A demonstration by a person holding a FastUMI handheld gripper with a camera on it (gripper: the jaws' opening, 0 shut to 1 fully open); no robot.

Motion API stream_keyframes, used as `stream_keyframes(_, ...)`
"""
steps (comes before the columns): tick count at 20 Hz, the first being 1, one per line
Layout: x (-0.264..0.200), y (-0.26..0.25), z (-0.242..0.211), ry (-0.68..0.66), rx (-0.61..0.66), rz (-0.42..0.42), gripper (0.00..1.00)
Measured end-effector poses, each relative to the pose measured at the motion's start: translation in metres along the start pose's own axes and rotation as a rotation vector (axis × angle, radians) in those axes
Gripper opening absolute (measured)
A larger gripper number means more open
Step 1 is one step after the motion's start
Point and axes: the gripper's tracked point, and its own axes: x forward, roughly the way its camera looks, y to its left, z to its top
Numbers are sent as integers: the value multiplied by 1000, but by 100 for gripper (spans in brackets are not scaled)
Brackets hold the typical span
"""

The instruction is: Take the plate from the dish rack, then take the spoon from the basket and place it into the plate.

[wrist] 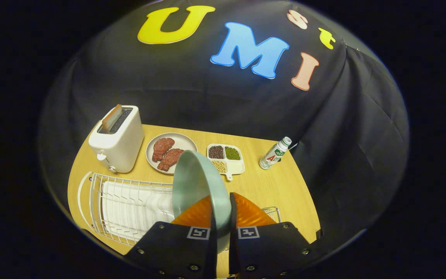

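Plate (198, 182) sat clamped on edge in my claw (223, 228), lifted above the dish rack (126, 205) lower left; spoon untouched.

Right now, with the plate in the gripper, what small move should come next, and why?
Probably carry the plate toward the bare table and lay it flat. The gripper is shut on its rim, holding it on edge above the rack, so no spoon could rest in it yet.
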Motion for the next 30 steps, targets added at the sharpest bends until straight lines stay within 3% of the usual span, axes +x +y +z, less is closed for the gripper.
stream_keyframes(10, -42, -82, -27, -30, 237, 398, 12)
stream_keyframes(16, -44, -131, -89, 29, 356, 560, 12)
stream_keyframes(24, -46, -146, -175, 156, 471, 812, 12)
stream_keyframes(30, -32, -150, -250, 270, 528, 927, 12)
